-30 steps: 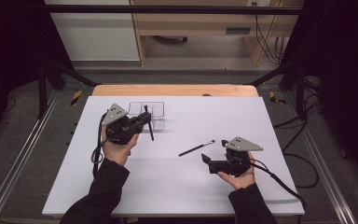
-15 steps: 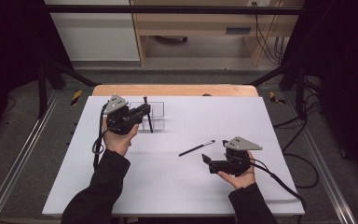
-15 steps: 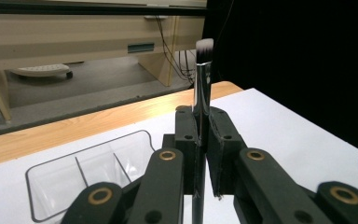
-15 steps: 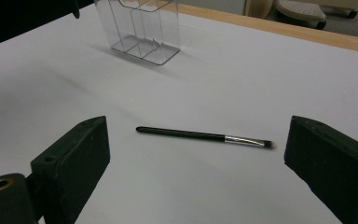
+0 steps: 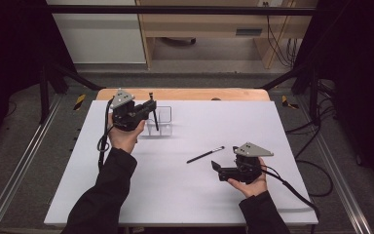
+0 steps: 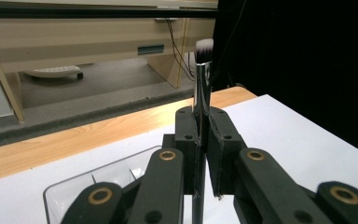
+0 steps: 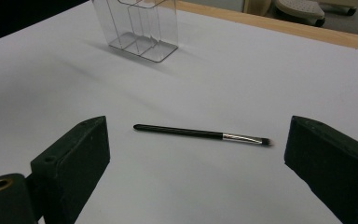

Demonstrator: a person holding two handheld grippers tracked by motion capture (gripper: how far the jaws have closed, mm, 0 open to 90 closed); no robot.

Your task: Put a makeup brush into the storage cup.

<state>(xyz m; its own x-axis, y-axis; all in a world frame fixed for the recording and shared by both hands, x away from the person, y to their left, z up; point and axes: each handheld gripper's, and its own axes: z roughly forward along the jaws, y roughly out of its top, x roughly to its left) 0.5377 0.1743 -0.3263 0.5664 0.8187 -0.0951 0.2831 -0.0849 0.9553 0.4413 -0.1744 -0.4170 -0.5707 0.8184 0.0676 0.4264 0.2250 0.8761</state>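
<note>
Over the clear organizer (image 5: pixel 163 119), the left gripper (image 5: pixel 149 106) pinches a brush (image 6: pixel 202 79) upright, bristles up, jaws clamped on its handle. Whether its lower tip touches the organizer is hard to tell. Right gripper (image 5: pixel 216 168) rests, jaws spread wide, near a thin brush (image 7: pixel 200 134) lying flat.

The brush (image 6: pixel 202 88) held upright has a polished, mirror-like metal ferrule and soft white-tipped bristles. The organiser (image 5: pixel 159 120) is clear, glossy plastic. The thin brush (image 7: pixel 200 133) has a shiny black handle. The desk (image 5: pixel 272 126) is matt white with a wood edge.
</note>
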